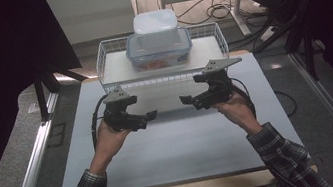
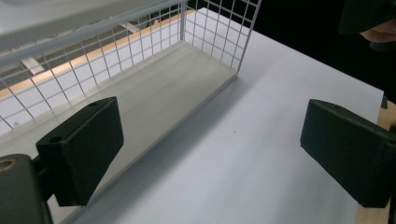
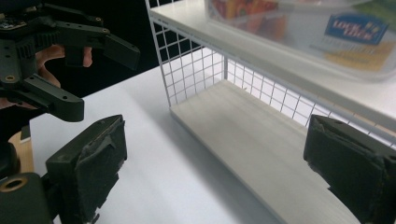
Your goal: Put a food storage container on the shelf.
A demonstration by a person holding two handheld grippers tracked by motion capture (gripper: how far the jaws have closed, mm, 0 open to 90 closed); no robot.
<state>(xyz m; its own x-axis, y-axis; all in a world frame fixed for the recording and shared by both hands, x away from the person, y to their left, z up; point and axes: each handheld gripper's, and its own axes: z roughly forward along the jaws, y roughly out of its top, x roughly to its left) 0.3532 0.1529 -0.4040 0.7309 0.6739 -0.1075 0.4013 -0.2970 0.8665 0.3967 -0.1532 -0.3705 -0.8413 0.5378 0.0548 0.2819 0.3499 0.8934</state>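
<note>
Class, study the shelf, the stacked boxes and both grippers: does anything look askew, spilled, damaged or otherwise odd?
Little stands out. The small white box sits squarely on the clear lidded container atop the wire shelf, nothing spilled. One oddity: the right gripper has worn, ragged-edged pads, unlike the smooth pads of the left gripper. Both are open and hold nothing.

Bench: pale grey rectangular benchtop (image 1: pixel 172 143), wooden front edge.
Floor: grey speckled floor (image 1: pixel 22 121), black cables (image 1: pixel 212 11) beyond.
Surroundings: dark both sides.

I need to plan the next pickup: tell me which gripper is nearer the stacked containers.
Right, narrowly. The right gripper sits just below-right of the stacked containers; the left gripper is lower and off to their left.
</note>
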